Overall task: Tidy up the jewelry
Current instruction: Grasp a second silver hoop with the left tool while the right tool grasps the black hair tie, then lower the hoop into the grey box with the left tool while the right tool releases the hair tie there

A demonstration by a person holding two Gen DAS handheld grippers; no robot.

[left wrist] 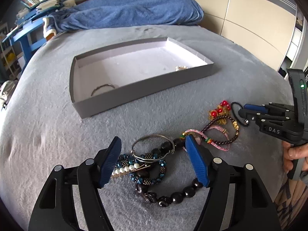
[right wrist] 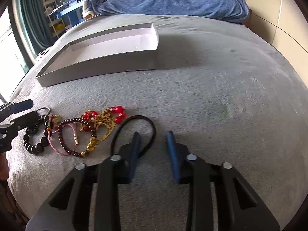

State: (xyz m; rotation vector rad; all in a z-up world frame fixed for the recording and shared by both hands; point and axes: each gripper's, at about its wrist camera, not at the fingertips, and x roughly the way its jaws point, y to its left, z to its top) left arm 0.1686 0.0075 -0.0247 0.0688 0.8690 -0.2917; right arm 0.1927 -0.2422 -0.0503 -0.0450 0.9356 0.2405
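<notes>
From the left wrist, the left gripper (left wrist: 152, 157) is hovering with jaws apart over a heap of bracelets (left wrist: 154, 163), its pads hiding parts of the beads and touching nothing I can confirm. The grey tray (left wrist: 142, 88) is sitting beyond on the grey blanket (left wrist: 48, 130), its near wall half hiding a thin ring (left wrist: 103, 89).

From the right wrist, the right gripper (right wrist: 153, 150) is showing a gap between its fingers; a black cord loop (right wrist: 134, 132) is running behind the left finger, contact unclear.
</notes>
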